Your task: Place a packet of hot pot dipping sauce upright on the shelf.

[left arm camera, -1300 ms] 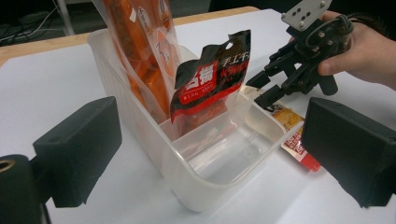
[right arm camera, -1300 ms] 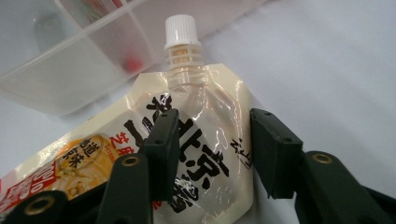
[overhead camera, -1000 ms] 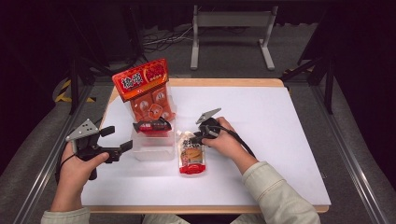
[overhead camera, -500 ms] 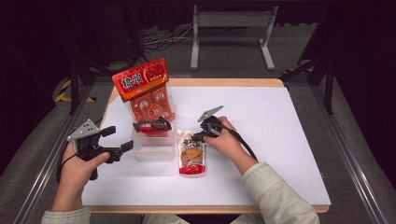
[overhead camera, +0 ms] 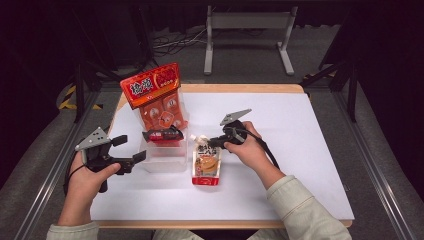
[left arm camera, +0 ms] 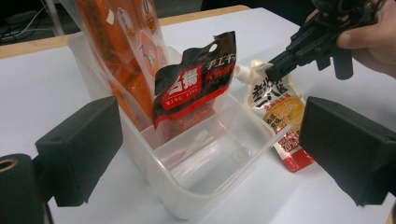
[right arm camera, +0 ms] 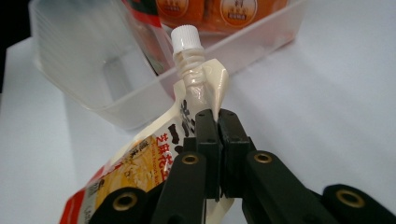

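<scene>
A spouted sauce pouch (overhead camera: pixel 206 162) with a white cap (right arm camera: pixel 185 36) lies on the white table just right of a clear plastic tub (overhead camera: pixel 165 160). Its spout end is tilted up. My right gripper (overhead camera: pixel 210 143) is shut on the pouch's top edge just below the spout (right arm camera: pixel 218 126). In the left gripper view the pouch (left arm camera: pixel 275 107) and right gripper (left arm camera: pixel 273 70) sit beyond the tub (left arm camera: pixel 187 186). My left gripper (overhead camera: pixel 131 148) is open at the tub's left side, with nothing between its jaws (left arm camera: pixel 212 149).
A tall orange snack bag (overhead camera: pixel 155 95) and a small black-and-red packet (overhead camera: pixel 162 135) stand in the far half of the tub. The tub's near half holds nothing. White table surface (overhead camera: pixel 300 150) stretches to the right. A metal stand (overhead camera: pixel 247 30) is behind the table.
My right gripper has risen a little with the pouch's spout end pinched in it, so that end now tilts up off the table. The left gripper has stayed put.
</scene>
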